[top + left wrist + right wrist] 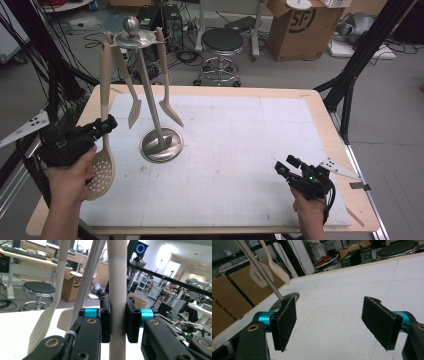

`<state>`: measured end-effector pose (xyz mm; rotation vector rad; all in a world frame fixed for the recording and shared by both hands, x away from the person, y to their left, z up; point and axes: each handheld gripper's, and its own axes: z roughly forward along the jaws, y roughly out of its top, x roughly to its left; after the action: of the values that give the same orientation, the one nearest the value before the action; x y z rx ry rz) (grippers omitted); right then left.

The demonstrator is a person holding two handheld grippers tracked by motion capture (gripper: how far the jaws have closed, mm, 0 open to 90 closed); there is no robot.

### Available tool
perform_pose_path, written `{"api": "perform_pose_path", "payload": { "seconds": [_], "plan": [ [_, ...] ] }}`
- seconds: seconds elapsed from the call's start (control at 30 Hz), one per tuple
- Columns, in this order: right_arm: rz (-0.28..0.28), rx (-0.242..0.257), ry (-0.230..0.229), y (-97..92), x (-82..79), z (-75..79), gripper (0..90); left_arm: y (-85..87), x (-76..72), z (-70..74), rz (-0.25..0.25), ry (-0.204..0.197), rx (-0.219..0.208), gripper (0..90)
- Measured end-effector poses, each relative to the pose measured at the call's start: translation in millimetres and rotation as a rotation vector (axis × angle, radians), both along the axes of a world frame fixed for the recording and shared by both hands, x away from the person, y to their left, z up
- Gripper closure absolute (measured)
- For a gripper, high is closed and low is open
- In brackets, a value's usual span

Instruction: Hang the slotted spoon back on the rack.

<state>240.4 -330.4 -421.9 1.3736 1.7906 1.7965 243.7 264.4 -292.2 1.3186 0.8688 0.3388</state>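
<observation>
A workshop floor strewn with cables lies behind the table [320,107], with a round black stool [222,42] and a printed cardboard box [295,27] well beyond the far edge. A white gridded mat [240,150] covers most of the table.

The left tongs [107,122] are clamped on the beige handle of a slotted spoon [102,170] — in the left gripper view the handle [117,297] runs straight up between the two black pads, and both pads press on it. The spoon hangs upright, its perforated bowl below the tongs and just over the near left part of the mat, its upper end reaching up to the rim of the metal rack [152,117]. Whether that end is hooked on the rim cannot be told.

The rack stands just to the right of the left tongs: a round steel foot, a slanting pole, a dish-like top with a ball knob. Two more beige tools hang from it, a slotted turner [131,107] nearest the held spoon and a plain spoon [169,107] on the far side of the pole.

The right tongs [283,167] sit low over the near right corner of the mat, well apart from the rack — their pads [284,322] stand wide, with nothing between them but bare mat.
</observation>
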Motion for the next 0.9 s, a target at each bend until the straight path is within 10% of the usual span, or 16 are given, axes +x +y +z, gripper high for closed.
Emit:
{"api": "perform_pose_path", "payload": {
  "seconds": [0.5, 0.9],
  "plan": [
    [-0.001, 0.002, -0.005, -1.3, -0.3, 0.2, 27.1, 0.1, 8.0, -10.3, 0.065, 0.053, 0.003, 62.7],
    [0.003, -0.001, -0.002, 0.0, -0.7, 0.5, 27.1, -5.6, -3.8, -32.9, 0.055, -0.046, 0.048, 39.0]
  ]
}}
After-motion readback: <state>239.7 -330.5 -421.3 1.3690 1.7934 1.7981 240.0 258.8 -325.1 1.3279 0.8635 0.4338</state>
